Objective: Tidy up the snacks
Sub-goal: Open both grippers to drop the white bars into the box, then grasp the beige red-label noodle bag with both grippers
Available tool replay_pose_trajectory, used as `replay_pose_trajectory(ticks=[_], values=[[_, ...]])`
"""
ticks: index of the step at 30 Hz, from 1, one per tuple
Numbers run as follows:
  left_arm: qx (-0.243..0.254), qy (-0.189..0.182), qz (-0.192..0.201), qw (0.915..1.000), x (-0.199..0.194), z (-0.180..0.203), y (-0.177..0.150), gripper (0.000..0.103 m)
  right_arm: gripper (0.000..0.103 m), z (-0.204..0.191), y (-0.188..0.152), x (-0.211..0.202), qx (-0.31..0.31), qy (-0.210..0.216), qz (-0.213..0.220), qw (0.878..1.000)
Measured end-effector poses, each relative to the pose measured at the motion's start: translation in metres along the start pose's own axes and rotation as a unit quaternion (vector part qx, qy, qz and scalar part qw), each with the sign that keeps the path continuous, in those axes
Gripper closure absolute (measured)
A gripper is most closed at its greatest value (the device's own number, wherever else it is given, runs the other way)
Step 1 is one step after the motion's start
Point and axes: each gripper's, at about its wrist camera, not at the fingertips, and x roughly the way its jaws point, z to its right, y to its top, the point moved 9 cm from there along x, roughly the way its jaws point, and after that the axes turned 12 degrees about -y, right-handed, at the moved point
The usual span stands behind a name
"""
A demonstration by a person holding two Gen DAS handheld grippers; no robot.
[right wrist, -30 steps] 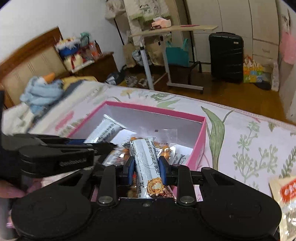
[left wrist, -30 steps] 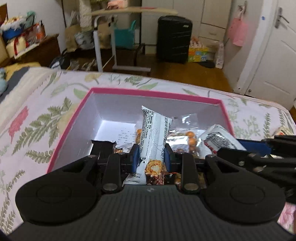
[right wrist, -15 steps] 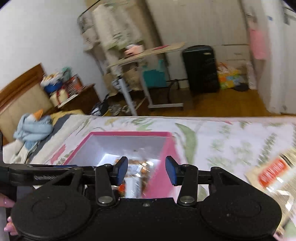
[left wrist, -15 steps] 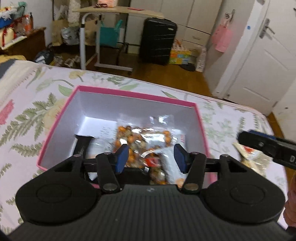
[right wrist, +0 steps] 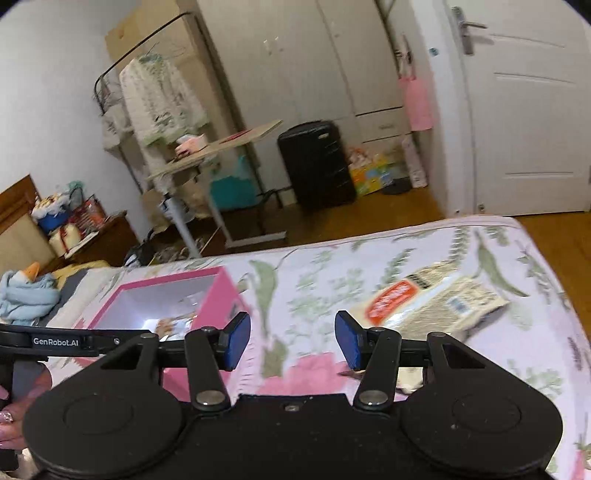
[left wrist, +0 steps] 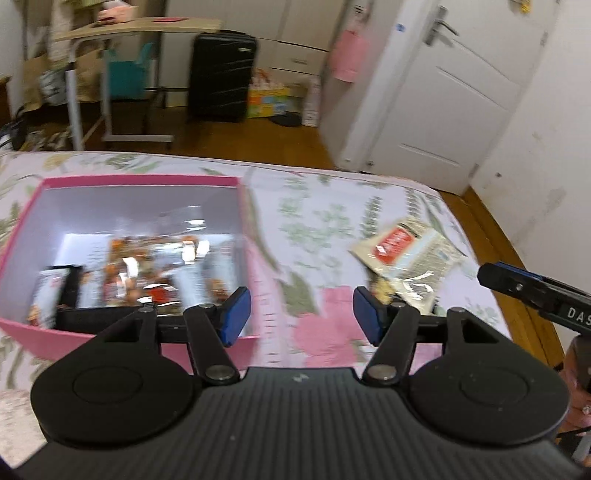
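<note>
A pink box (left wrist: pixel 140 181) with several snack packs (left wrist: pixel 147 269) inside sits on the floral bed at the left; it also shows in the right wrist view (right wrist: pixel 221 291). A flat snack bag with a red label (left wrist: pixel 406 247) lies on the bed to the right of the box, seen too in the right wrist view (right wrist: pixel 428 299). My left gripper (left wrist: pixel 301 314) is open and empty, just right of the box's near corner. My right gripper (right wrist: pixel 291 341) is open and empty, between box and bag.
The bed's floral cover (left wrist: pixel 321 210) ends at a far edge with wooden floor beyond. A black suitcase (left wrist: pixel 221 74), a rolling side table (left wrist: pixel 110 33) and a white door (left wrist: pixel 461 92) stand across the room. The right gripper's body (left wrist: pixel 535 295) shows at the left view's right edge.
Both grippers let go of their snack bars into the pink box, opened, and swung right, away from the box toward the flat bag.
</note>
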Motion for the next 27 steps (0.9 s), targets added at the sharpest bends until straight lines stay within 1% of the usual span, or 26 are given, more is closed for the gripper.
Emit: replay_pose_trajectory(ticks=[2, 4, 6, 8, 10, 13, 18, 20, 21, 23, 27], values=[[0.010, -0.012, -0.011, 0.9998, 0.015, 0.016, 0.001, 0.042, 0.047, 0.018, 0.004, 0.005, -0.006, -0.007, 0.000, 1.000], [0.021, -0.020, -0.017, 0.9994, 0.031, 0.033, 0.003, 0.040, 0.047, 0.036, 0.012, 0.018, -0.024, -0.032, -0.002, 0.999], [0.031, -0.023, -0.021, 0.9990, 0.048, 0.046, 0.006, 0.040, 0.046, 0.056, 0.022, 0.028, -0.039, -0.056, 0.010, 0.998], [0.031, -0.027, -0.023, 0.9989, 0.066, 0.055, 0.009, 0.040, 0.036, 0.076, 0.034, 0.040, -0.050, -0.069, 0.020, 0.996], [0.033, -0.049, -0.012, 0.9982, 0.087, 0.065, 0.011, 0.040, 0.035, 0.095, 0.046, 0.055, -0.062, -0.080, 0.024, 0.995], [0.042, -0.044, -0.021, 0.9980, 0.123, 0.073, 0.009, 0.040, 0.035, 0.113, 0.055, 0.081, -0.079, -0.077, 0.000, 0.994], [0.013, -0.071, -0.043, 0.9965, 0.182, 0.083, 0.003, 0.042, 0.033, 0.143, 0.054, 0.132, -0.075, -0.057, -0.059, 0.994], [-0.001, -0.079, -0.055, 0.9954, 0.202, 0.086, -0.001, 0.042, 0.033, 0.155, 0.048, 0.154, -0.056, -0.055, -0.083, 0.993], [-0.007, -0.083, -0.061, 0.9947, 0.209, 0.087, -0.003, 0.042, 0.033, 0.161, 0.045, 0.164, -0.039, -0.048, -0.098, 0.993], [-0.023, -0.094, -0.074, 0.9926, 0.224, 0.088, -0.006, 0.042, 0.032, 0.171, 0.041, 0.181, -0.004, -0.039, -0.112, 0.993], [-0.058, -0.087, -0.084, 0.9909, 0.247, 0.083, -0.008, 0.041, 0.028, 0.188, 0.037, 0.209, 0.062, -0.027, -0.136, 0.988]])
